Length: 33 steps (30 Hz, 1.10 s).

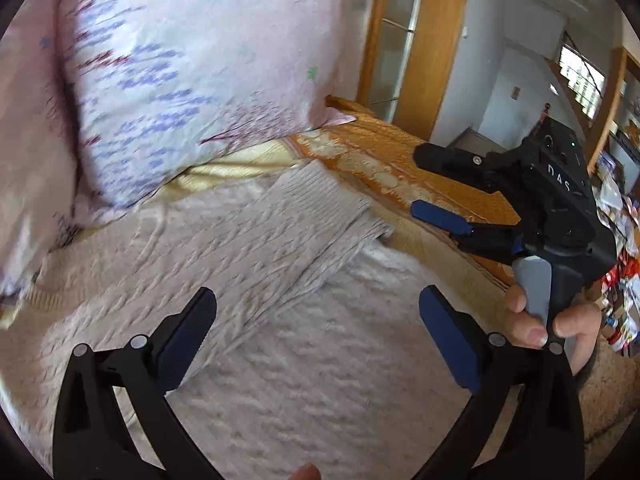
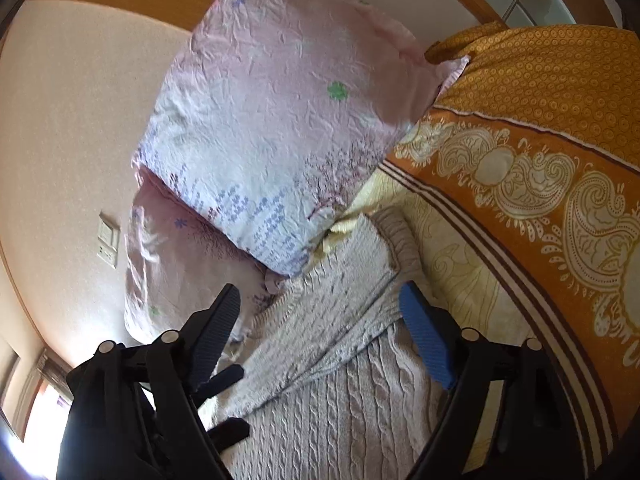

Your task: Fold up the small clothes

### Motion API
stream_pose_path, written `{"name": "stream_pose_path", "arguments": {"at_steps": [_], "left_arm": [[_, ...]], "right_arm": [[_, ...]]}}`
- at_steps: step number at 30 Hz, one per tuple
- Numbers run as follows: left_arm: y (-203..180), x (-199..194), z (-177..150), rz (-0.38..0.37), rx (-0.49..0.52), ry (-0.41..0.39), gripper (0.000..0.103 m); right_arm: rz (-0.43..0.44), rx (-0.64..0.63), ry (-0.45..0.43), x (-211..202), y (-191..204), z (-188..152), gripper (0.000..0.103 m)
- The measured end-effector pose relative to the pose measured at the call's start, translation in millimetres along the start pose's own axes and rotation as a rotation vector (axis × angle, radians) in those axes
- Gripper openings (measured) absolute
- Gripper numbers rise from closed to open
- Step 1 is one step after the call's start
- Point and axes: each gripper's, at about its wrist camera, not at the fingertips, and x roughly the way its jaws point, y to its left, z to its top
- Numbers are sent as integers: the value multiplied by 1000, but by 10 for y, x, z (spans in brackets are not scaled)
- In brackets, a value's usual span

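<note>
- A pale grey-beige cable-knit sweater (image 1: 248, 264) is seen spread on a bed covered by an orange and cream paisley-patterned bedspread (image 1: 384, 160), with two pink floral pillows (image 1: 168, 80) leaning at the far side.
- One sleeve (image 2: 340, 304) is already laid diagonally across the sweater's body; in the right wrist view its long axis runs from the near left up to a ribbed cuff (image 2: 396, 232) at the far right.
- The left gripper (image 1: 316, 332) is held above the sweater's body with its jaws spread wide; nothing is seen between them and no fabric is touched.
- The right gripper (image 2: 320, 328) is seen with jaws apart, low over the folded sleeve. The sleeve lies in the gap between its fingers, but the pads are not seen pressing on it, so no grip is judged to be made.
- In the left wrist view the right gripper (image 1: 440, 184) is seen at the sweater's right edge, held by a hand (image 1: 552, 316).
- The sleeve's edge lies just ahead of the right gripper, while the left gripper is set back over the body; the right hand is therefore judged the nearer for any pinch on that sleeve.
- Whether the sleeve is to be smoothed or gripped next cannot be told.
</note>
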Motion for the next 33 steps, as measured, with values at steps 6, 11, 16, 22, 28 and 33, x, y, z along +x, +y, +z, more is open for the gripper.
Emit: {"name": "stream_pose_path", "arguments": {"at_steps": [6, 11, 16, 22, 28, 33], "left_arm": [[815, -934, -587, 255, -172, -52, 100], [1036, -1466, -1005, 542, -25, -32, 89], [1025, -1317, -1222, 651, 118, 75, 71], [832, -838, -1295, 764, 319, 170, 68], [992, -459, -1252, 955, 381, 258, 37], [1306, -735, -1153, 884, 106, 194, 20]], "right_arm": [[-24, -17, 175, 171, 86, 7, 64], [-2, -35, 183, 172, 183, -40, 64], [16, -15, 207, 244, 222, -119, 64], [-2, -37, 210, 199, 289, -166, 64], [-10, -26, 194, 136, 268, -145, 64], [-13, -27, 193, 116, 250, -160, 64]]}}
